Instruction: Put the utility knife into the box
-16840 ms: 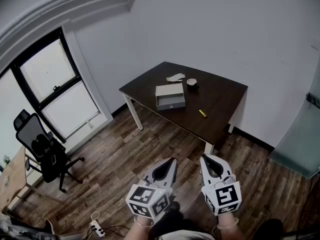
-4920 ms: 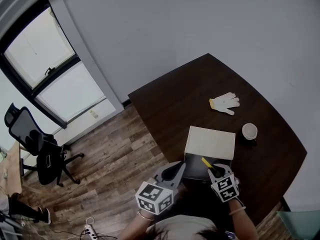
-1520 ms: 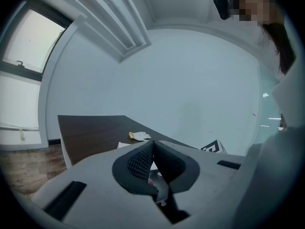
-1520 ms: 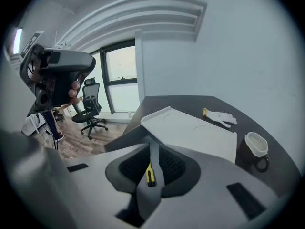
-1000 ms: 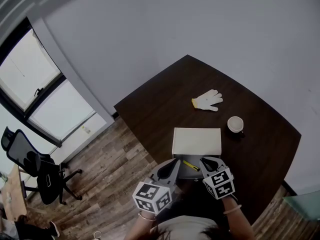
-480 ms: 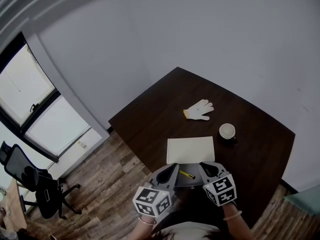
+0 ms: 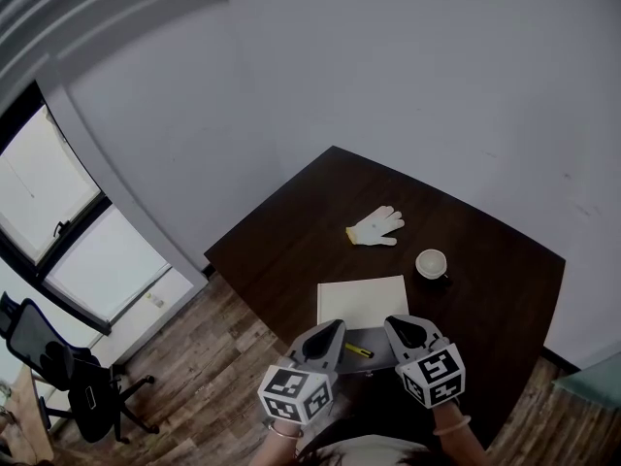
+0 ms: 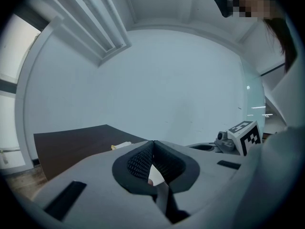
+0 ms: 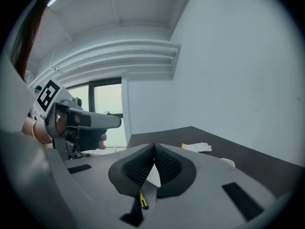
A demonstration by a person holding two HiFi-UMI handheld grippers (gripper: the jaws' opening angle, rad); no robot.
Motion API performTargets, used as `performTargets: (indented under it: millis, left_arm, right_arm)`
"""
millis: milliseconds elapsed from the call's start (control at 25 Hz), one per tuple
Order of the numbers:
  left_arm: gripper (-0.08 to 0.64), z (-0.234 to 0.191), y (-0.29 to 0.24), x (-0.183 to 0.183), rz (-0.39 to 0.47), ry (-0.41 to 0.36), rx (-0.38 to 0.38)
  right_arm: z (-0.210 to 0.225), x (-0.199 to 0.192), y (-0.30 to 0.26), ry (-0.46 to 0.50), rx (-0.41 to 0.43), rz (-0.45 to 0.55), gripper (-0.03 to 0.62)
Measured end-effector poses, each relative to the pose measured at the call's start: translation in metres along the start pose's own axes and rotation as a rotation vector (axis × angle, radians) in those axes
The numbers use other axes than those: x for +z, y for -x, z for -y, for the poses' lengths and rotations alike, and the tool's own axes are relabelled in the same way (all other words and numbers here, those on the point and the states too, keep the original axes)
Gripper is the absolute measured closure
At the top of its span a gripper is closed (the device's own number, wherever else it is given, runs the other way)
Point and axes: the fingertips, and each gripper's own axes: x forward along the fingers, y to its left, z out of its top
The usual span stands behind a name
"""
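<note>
A yellow utility knife (image 7: 358, 350) lies loose in the open grey drawer (image 7: 380, 355) of the white-topped box (image 7: 362, 300) on the dark table (image 7: 291, 241). My left gripper (image 7: 335, 327) is shut with nothing in it, at the drawer's left front corner. At the right front corner my right gripper (image 7: 393, 322) is also shut and empty. In the left gripper view the jaws of the left gripper (image 8: 152, 142) meet. Those of the right gripper (image 9: 154, 147) meet too in the right gripper view, where the knife (image 9: 142, 200) shows through the gap below them.
A white work glove (image 7: 375, 226) lies behind the box, and a white cup (image 7: 431, 262) stands to the box's right. The table's near edge is under my grippers. A window (image 7: 58, 221) and an office chair (image 7: 58, 367) are off to the left, over wood floor.
The head view has pulled back and tilted, so the table sits higher and smaller. Both grippers have drawn slightly back from the drawer. The knife stays in the drawer.
</note>
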Motion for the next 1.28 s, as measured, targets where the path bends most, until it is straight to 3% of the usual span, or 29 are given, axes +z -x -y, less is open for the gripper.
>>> performTargets:
  millis: [520,1280]
  left_arm:
    - [0.541,0.010,-0.005,0.004,0.001,-0.017,-0.023]
    - [0.541,0.011,-0.004,-0.003,-0.002,-0.004,-0.012]
  right_arm:
    - [0.007,0.024,0.020,0.028,-0.055,0.057,0.585]
    - [0.007,0.020,0.029,0.059,-0.101,0.024,0.586]
